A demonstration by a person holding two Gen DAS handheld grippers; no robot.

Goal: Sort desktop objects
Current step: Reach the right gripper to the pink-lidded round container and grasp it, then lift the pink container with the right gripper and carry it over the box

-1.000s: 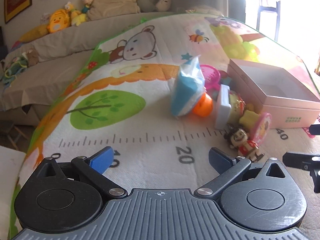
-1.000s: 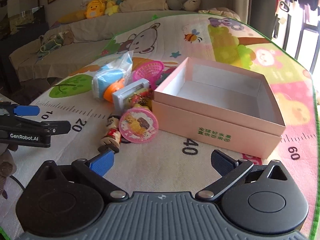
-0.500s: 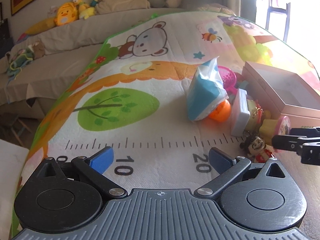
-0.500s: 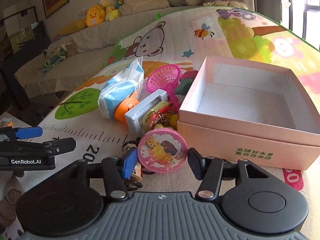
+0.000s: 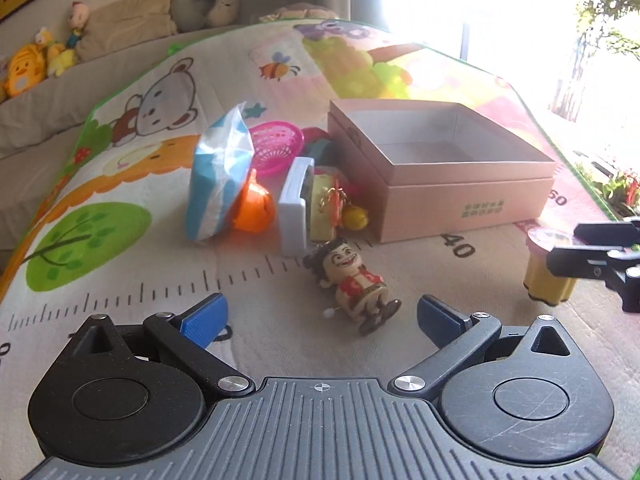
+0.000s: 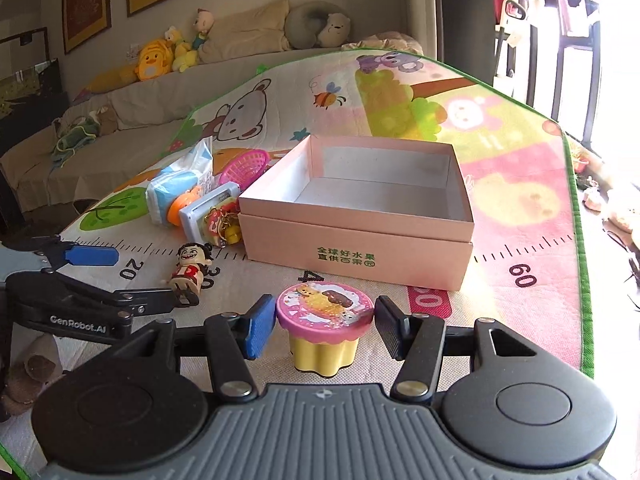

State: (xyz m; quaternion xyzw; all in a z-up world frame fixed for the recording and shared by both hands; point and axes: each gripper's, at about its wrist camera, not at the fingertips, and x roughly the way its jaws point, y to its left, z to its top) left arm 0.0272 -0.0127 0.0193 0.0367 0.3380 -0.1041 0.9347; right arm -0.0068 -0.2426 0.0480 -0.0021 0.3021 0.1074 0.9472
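The left hand-held gripper (image 5: 319,314) hovered wide open and empty over the play mat (image 5: 120,272), a wooden doll (image 5: 354,280) lying just ahead between its fingers. In the right wrist view, the right hand-held gripper (image 6: 320,326) bracketed a pink-lidded yellow cup (image 6: 325,326), jaws partly closed with gaps either side. The pink box (image 6: 356,220) stood empty beyond. Likely next: squeeze, lift, carry over the rim.

right tool (image 5: 600,258) cut off at frame edge, window (image 5: 500,12) glare-washed
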